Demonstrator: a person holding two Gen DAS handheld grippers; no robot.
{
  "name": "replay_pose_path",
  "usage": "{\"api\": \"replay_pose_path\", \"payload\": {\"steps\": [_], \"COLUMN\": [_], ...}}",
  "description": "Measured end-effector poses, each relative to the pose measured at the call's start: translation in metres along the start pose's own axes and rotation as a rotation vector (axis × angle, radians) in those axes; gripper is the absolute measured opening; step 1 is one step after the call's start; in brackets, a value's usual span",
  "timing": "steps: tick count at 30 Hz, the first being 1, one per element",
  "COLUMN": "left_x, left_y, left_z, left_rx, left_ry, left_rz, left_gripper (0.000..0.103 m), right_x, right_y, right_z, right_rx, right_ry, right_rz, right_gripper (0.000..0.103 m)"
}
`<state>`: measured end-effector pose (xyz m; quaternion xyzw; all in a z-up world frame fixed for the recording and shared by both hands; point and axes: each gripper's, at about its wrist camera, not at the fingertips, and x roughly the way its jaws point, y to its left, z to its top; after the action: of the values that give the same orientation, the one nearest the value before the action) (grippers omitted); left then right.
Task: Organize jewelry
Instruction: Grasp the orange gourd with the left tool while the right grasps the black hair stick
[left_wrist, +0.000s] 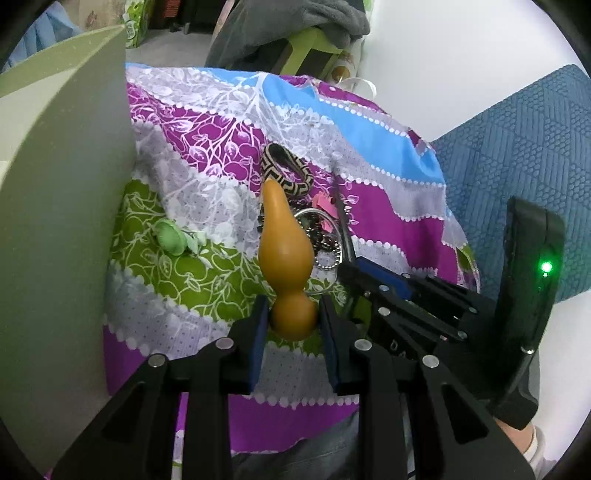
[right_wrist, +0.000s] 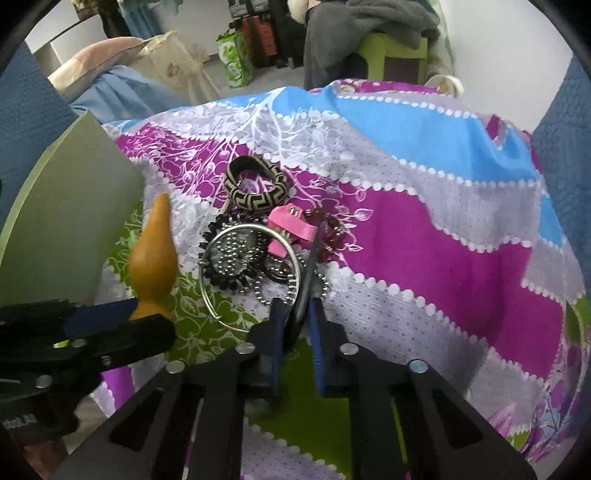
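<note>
The left hand-held gripper (left_wrist: 291, 317) clamps the gourd (left_wrist: 284, 254); the right hand-held gripper (right_wrist: 295, 317) pinches a dark thin stick (right_wrist: 308, 273).

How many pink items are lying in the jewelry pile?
1: a pink clip lies at the pile's far right, just below the black-and-beige patterned bangle and beside the dark red beads. Others may be hidden underneath.

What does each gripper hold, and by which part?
Left gripper holds the orange gourd by its small bulb. Right gripper pinches a thin dark strip at its near end.
</note>
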<state>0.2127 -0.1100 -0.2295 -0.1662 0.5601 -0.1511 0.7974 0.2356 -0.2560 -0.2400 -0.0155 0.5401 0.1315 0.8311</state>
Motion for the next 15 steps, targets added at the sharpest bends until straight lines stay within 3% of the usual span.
{"api": "replay_pose_path", "payload": {"steps": [15], "left_x": [-0.032], "left_y": [-0.003], "left_z": [-0.021], "left_rx": [0.045], "left_ry": [-0.015], "left_rz": [0.015], "left_gripper": [0.028], "right_x": [-0.030], "right_y": [-0.006], "right_z": [-0.036], "right_rx": [0.120], "right_ry": [-0.016], "right_rz": [-0.003], "right_gripper": [0.007]}}
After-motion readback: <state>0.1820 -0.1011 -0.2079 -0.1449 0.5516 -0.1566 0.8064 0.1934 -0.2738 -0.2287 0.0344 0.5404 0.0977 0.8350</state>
